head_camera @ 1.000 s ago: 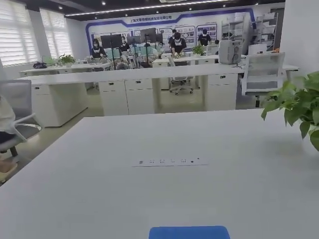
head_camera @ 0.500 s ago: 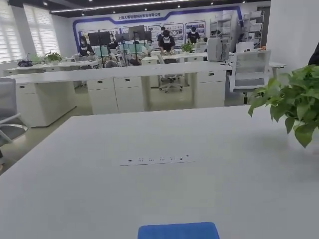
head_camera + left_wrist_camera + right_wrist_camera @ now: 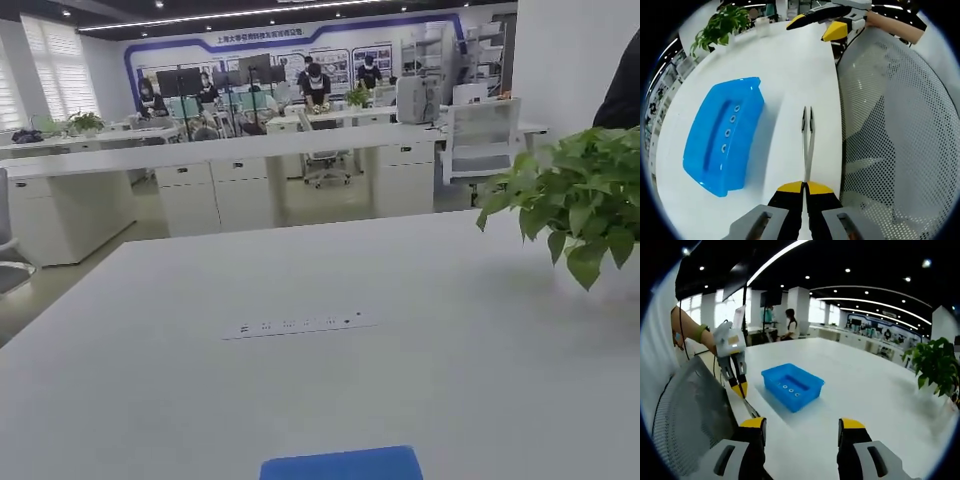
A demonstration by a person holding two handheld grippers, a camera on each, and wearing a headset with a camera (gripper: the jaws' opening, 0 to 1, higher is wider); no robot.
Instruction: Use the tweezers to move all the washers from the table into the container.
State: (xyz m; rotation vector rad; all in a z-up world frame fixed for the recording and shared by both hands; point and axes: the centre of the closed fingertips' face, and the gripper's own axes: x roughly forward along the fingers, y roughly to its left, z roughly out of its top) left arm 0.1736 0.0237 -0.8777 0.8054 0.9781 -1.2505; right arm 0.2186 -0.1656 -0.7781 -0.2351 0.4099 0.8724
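Your left gripper (image 3: 804,187) is clamped on the tweezers (image 3: 807,140), tips empty, your right gripper (image 3: 803,423) stands spread and empty, and a row of washers (image 3: 728,132) lies in the container (image 3: 753,107) on the table (image 3: 790,65), so I judge the transfer essentially complete.

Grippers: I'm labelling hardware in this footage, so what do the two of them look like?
Both match: the left gripper and right gripper have black jaws with yellow tips on pale grey bodies. A thin dark cable seems to run by the arm behind the left one.
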